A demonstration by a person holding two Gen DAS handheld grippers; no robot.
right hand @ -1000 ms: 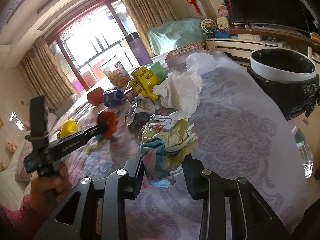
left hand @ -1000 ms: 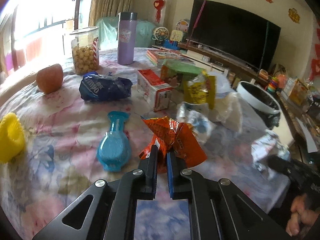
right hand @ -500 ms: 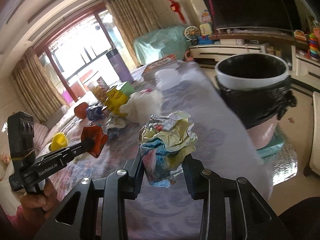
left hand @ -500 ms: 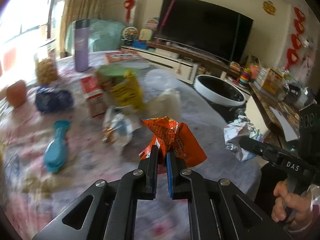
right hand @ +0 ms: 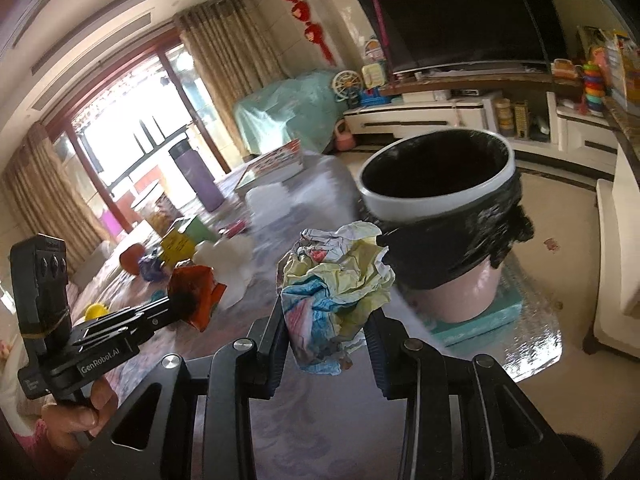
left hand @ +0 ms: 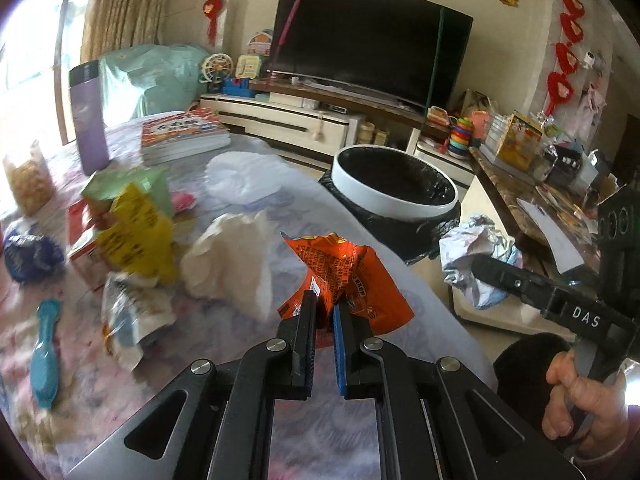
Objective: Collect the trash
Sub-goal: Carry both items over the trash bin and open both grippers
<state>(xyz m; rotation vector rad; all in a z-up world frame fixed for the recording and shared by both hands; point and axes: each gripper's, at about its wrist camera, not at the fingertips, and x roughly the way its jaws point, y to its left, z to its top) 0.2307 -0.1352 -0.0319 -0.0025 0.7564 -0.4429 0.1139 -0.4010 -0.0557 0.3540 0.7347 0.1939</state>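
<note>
Left wrist view: carry the wrapper [left hand: 344, 276] right over the bin [left hand: 396, 200] rim before letting go; the left hand-held gripper [left hand: 325, 308] is pressed together on its lower edge, above the bench [left hand: 280, 208]. Right wrist view: the right hand-held gripper [right hand: 326, 316], partly spread, pinches a paper ball [right hand: 336, 280] just short of the bin's mouth, so bring it above the opening too.

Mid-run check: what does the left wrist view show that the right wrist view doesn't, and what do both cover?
Only the left wrist view: the blue scoop on the table, the torn white wrapper and the person's right hand.

Only the right wrist view: the bin's pink base on a teal box, and the yellow toy.

Both: the trash bin, the orange snack wrapper pinched in the left gripper, and the crumpled paper held in the right gripper.
</note>
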